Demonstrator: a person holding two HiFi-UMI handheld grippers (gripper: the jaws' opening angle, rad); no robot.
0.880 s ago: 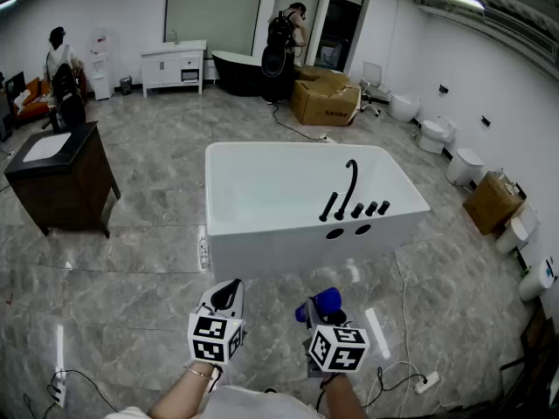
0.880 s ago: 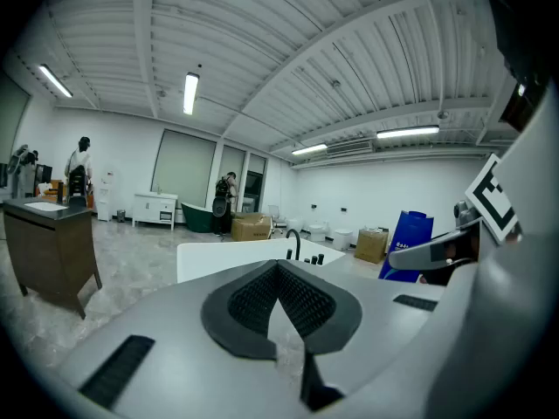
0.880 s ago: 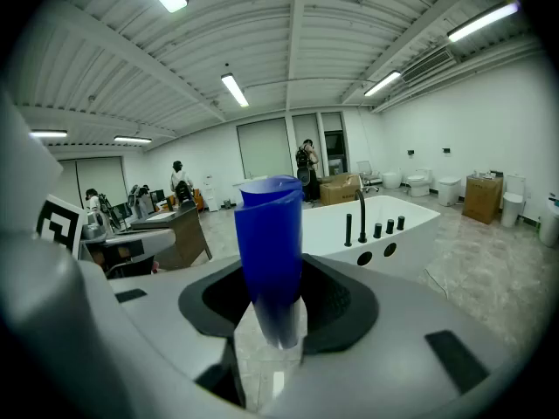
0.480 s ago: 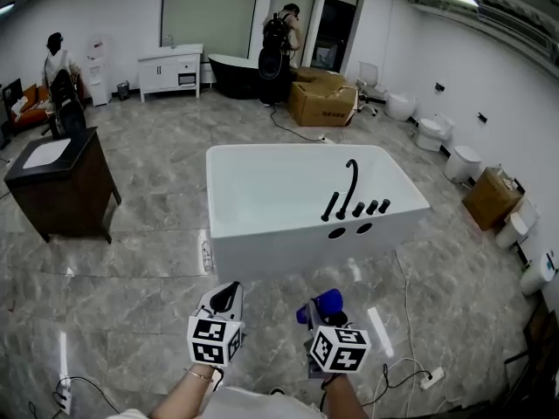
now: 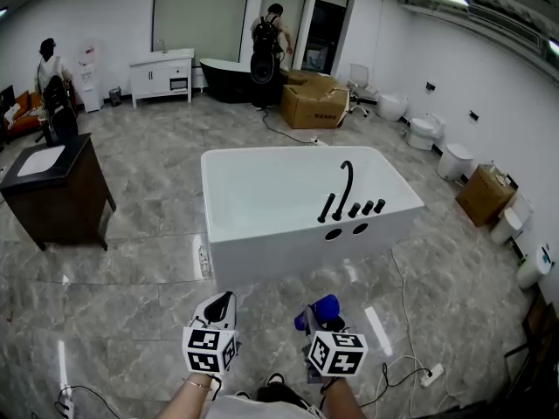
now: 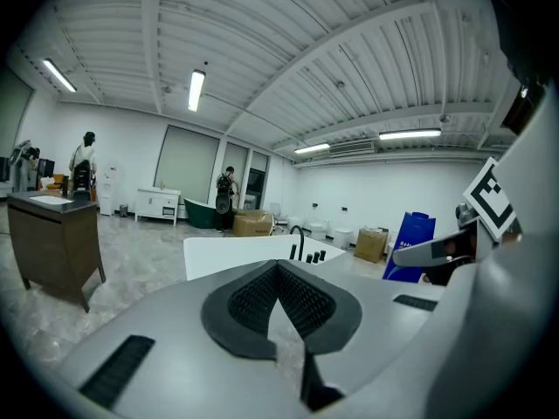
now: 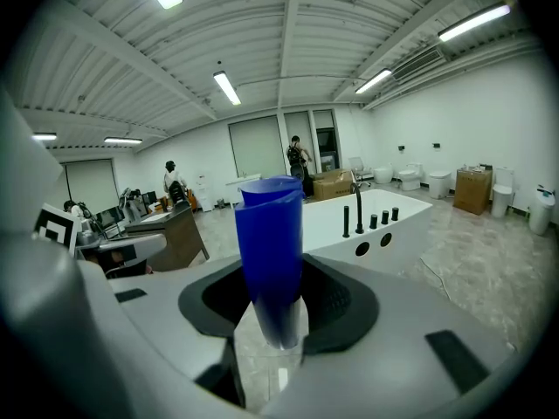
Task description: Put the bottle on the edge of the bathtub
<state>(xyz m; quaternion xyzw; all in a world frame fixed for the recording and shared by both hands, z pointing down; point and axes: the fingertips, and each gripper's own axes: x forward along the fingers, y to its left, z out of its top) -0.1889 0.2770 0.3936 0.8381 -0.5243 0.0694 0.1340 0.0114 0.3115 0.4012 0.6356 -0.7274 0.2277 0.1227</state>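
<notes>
Blue bottle [image 7: 271, 251], white bathtub [image 5: 288, 253] with black taps [image 5: 348, 182], grey marbled floor [image 5: 131, 278]

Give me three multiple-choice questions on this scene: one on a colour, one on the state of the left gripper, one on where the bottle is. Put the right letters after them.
1. What colour is the faucet on the bathtub?
A. Black. B. Gold. C. Chrome.

2. How do the fingers of the left gripper stand?
A. Wide apart. B. Together, with nothing between them. C. Gripping something.

3. Where is the blue bottle?
A. On the bathtub's rim. B. In the left gripper. C. In the right gripper.

Answers:
1 A: the spout and knobs show black against the white tub.
2 B: the left gripper view shows its pads meeting with nothing between them.
3 C: the right gripper view shows the bottle upright with the fingers pressed on its sides, well short of the tub.
</notes>
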